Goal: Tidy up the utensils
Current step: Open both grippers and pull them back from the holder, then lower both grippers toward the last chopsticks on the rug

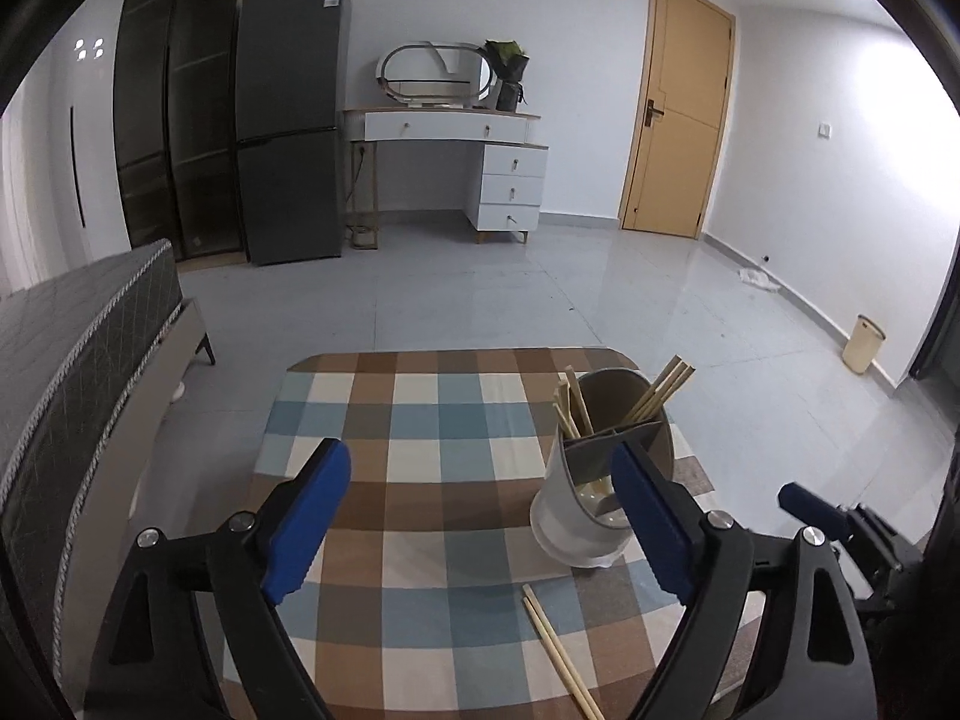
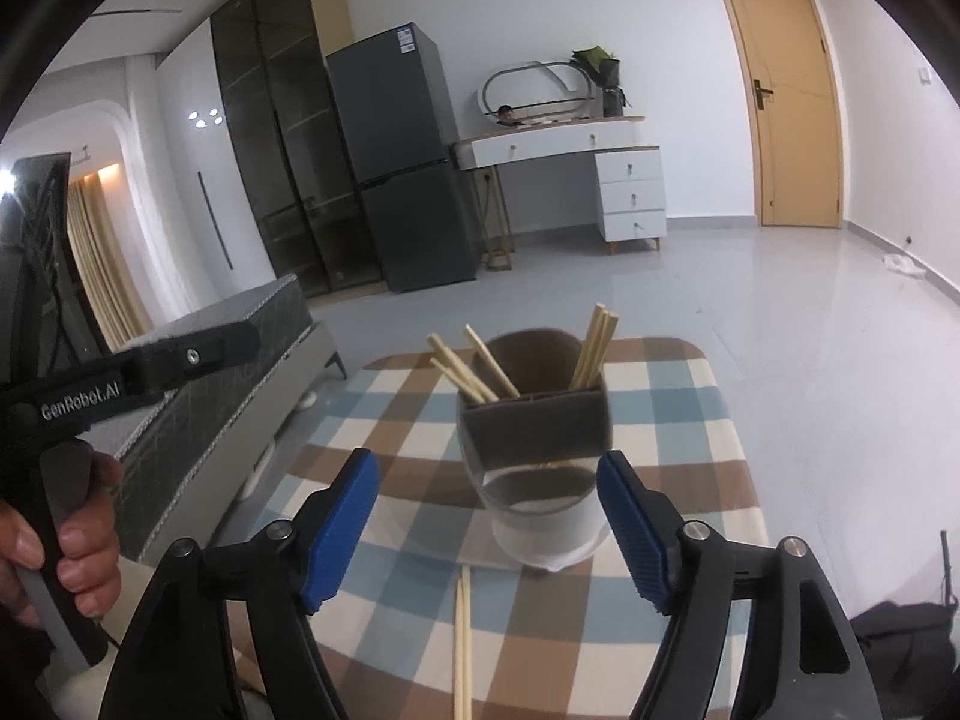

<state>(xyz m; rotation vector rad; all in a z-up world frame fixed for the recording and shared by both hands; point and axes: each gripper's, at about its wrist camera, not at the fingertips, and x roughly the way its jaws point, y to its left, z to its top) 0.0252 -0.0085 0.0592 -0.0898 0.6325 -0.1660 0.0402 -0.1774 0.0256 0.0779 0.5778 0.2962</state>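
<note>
A white and grey utensil holder (image 1: 570,516) (image 2: 543,516) stands on the checked tablecloth (image 1: 420,420) (image 2: 678,384). Several wooden chopsticks (image 1: 657,390) (image 2: 594,345) stick up out of its compartments. A loose pair of chopsticks (image 1: 558,648) (image 2: 462,642) lies on the cloth in front of the holder. My left gripper (image 1: 480,519) is open and empty, with the holder by its right finger. My right gripper (image 2: 489,522) is open and empty, just before the holder. The right gripper's tip shows at the right edge of the left wrist view (image 1: 810,504).
The small table stands on a grey tiled floor (image 1: 480,288). A dark bed (image 1: 78,348) (image 2: 228,360) is close on the left. A fridge (image 1: 288,120), a white dressing table (image 1: 456,138), a door (image 1: 678,108) and a small bin (image 1: 864,342) stand farther off.
</note>
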